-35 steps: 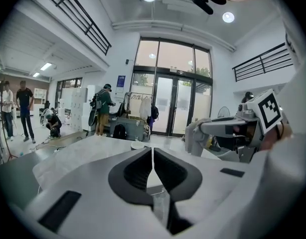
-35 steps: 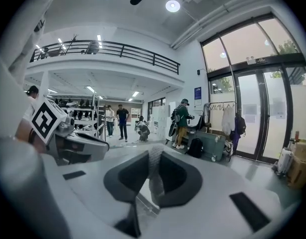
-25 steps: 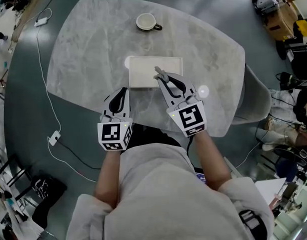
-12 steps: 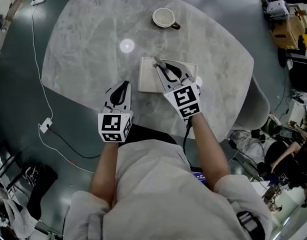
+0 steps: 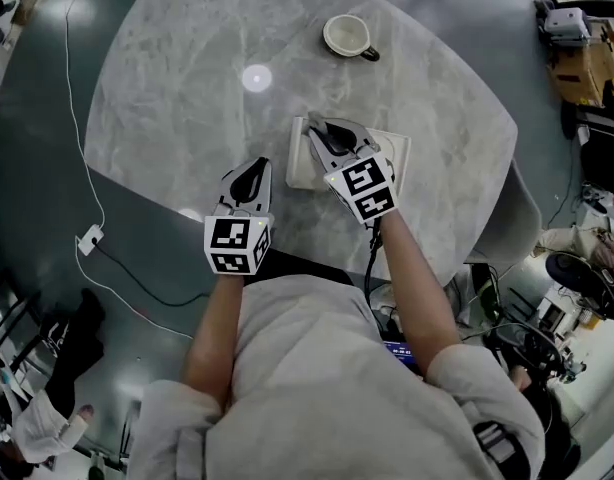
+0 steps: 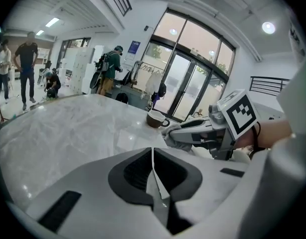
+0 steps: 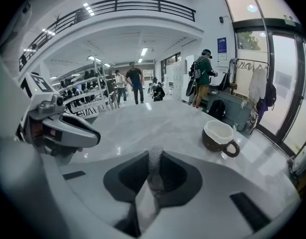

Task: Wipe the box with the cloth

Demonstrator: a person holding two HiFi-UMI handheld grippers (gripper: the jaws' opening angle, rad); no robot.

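Observation:
A flat white box (image 5: 397, 156) lies on the marble table (image 5: 187, 88), near its front edge. My right gripper (image 5: 322, 134) hovers over the box's far left part, shut on a grey cloth (image 5: 316, 126). In the right gripper view the cloth (image 7: 154, 176) shows as a knitted grey strip pinched between the jaws. My left gripper (image 5: 258, 168) sits shut at the table's front edge, left of the box, with nothing in it. From the left gripper view, the right gripper (image 6: 213, 133) and its cloth (image 6: 174, 136) show ahead to the right.
A brown cup with a white inside (image 5: 349, 36) stands beyond the box at the far side of the table; it also shows as the cup (image 7: 219, 136) and the cup (image 6: 155, 118). White cables (image 5: 77, 158) run over the floor at left. People stand far off.
My right gripper, with the cloth, has slid across the box top from its middle toward its far left corner. The left gripper has stayed at the table's front edge.

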